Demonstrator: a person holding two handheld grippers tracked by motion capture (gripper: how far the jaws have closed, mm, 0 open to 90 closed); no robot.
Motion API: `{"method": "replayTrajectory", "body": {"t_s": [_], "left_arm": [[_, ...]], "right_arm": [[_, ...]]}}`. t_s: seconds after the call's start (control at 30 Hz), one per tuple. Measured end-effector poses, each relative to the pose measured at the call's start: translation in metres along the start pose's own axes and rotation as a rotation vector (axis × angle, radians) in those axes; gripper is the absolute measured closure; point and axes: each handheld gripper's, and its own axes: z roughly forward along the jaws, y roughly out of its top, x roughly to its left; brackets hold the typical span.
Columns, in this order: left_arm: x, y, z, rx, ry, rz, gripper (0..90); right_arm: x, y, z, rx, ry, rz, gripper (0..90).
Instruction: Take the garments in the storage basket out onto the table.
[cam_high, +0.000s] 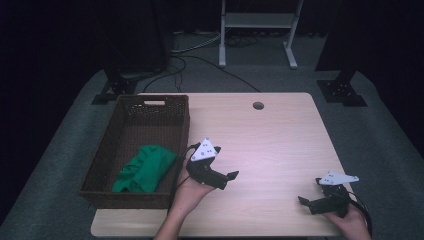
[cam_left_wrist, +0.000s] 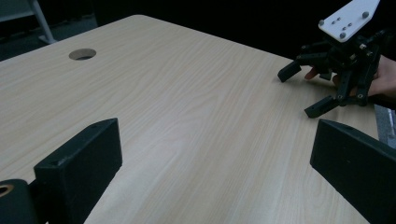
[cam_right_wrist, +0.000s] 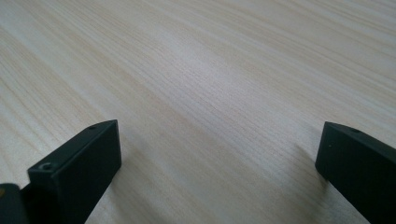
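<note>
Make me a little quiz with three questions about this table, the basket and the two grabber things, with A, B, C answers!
1. Where is the green cloth?
A. in the wicker basket
B. on the bare table
C. on the floor

2. How many round holes does the table have in its top?
A. three
B. none
C. one

3. How are the jaws of the left gripper?
A. shut on the cloth
B. open with nothing between them
C. shut on a cup

Answers:
1. A, the cloth lies inside the basket, toward its near end.
2. C, a single hole sits near the far edge.
3. B, the left gripper view shows bare wood between the spread jaws.
</note>
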Motion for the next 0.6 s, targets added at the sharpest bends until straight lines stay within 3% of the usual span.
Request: {"method": "replayTrajectory", "body": {"t_s": [0.6], "left_arm": [[-0.0006, 0.0082, -0.0012, 0.004, 0.001, 0.025, 1.3]], "right_arm": [[0.0, 0.0, 0.0, 0.0, 0.0, -0.001, 0.0]]}}
